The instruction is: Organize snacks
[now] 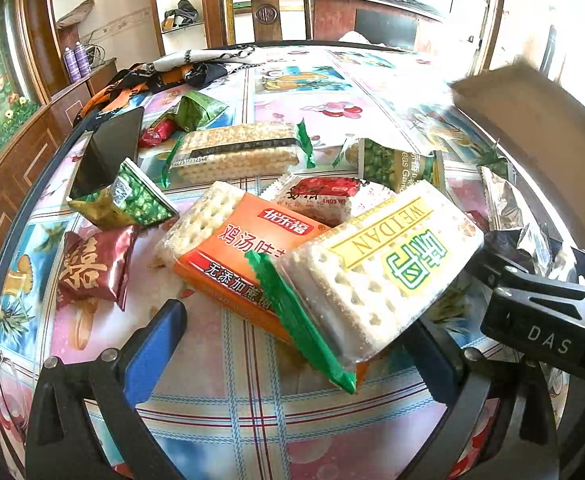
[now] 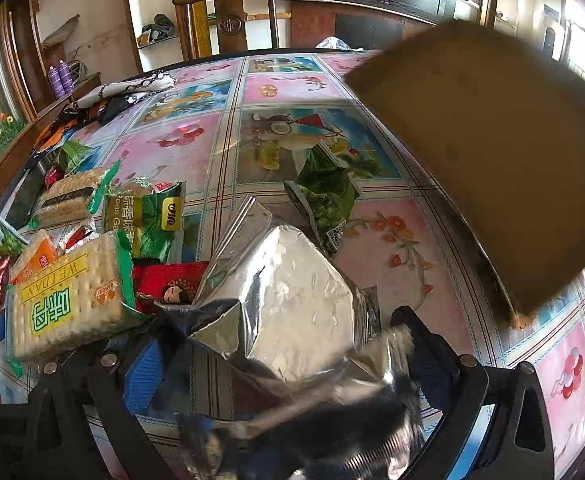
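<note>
The left tool (image 1: 292, 344) stood spread wide, its blue fingers (image 1: 152, 352) either side of a green-edged WEIDAN cracker pack (image 1: 376, 268) that lay tilted on an orange pack (image 1: 248, 252); neither pad pressed it. The right tool (image 2: 276, 344) was spread too, a silver foil bag (image 2: 292, 300) lying between its fingers, not pinched as far as could be seen. Beyond lay a red packet (image 2: 164, 280), green pea packets (image 2: 148, 216) and a sandwich cracker pack (image 1: 240, 152) on the flowered desk (image 2: 196, 136). A brown box (image 2: 492, 152) stood right, a wooden chair (image 1: 266, 8) behind.
</note>
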### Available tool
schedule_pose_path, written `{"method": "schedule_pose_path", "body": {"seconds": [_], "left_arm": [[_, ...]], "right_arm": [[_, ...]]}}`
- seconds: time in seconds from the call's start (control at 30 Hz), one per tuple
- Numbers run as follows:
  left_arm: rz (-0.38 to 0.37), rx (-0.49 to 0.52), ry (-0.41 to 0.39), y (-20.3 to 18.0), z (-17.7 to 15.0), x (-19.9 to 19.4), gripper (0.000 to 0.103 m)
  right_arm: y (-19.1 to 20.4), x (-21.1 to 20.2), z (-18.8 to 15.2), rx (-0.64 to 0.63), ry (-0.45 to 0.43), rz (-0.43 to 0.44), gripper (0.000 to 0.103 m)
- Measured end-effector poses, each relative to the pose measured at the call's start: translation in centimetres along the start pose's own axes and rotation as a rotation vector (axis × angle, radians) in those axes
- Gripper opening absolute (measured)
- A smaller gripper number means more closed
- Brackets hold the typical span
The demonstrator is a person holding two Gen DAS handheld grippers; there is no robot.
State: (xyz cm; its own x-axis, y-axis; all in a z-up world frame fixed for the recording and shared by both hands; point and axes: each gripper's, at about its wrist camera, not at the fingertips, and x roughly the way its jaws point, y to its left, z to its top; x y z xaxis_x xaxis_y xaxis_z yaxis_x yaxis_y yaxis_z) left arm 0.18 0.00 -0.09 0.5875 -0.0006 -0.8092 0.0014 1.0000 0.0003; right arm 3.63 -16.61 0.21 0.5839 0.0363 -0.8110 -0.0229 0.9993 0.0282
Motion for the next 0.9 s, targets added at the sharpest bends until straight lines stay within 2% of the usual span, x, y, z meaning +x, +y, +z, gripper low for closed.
{"method": "schedule_pose_path", "body": {"seconds": [0.9], "left_arm": [[-0.001, 0.0, 0.0, 0.02, -0.01, 0.06, 0.103]], "right_arm": [[-0.02, -0.2, 0.17, 0.001, 0.001, -0.002, 0.103]]}}
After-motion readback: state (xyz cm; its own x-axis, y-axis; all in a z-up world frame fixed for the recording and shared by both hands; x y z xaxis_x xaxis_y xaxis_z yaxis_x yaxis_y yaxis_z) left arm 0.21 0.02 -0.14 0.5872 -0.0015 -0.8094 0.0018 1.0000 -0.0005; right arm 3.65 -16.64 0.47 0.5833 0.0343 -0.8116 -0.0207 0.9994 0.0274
